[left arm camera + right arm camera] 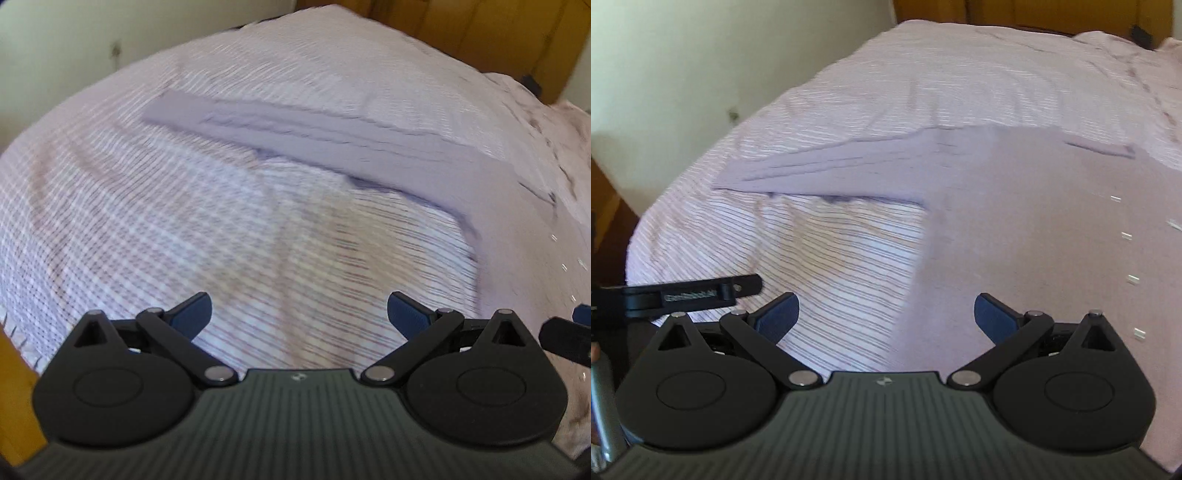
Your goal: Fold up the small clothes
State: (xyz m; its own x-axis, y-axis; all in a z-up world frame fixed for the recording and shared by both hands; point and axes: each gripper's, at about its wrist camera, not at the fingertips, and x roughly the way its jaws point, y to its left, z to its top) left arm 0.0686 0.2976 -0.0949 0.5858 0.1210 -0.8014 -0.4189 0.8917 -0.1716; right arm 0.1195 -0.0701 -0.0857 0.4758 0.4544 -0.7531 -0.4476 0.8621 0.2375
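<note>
A plain lilac garment (332, 125) lies spread on the striped bedsheet (147, 229), one sleeve stretched out to the left. In the right wrist view the same garment (1015, 221) fills the right half, its sleeve (831, 166) reaching left, small white buttons (1126, 235) along its right side. My left gripper (299, 314) hovers open above the bare sheet below the sleeve, holding nothing. My right gripper (886, 314) is open too, over the garment's left edge. Both views are motion-blurred.
A wooden headboard (480, 33) stands at the far end and a pale wall (683, 74) runs along the left of the bed. Wooden frame (14, 387) shows at the near left. The left gripper's finger (701, 291) pokes into the right wrist view.
</note>
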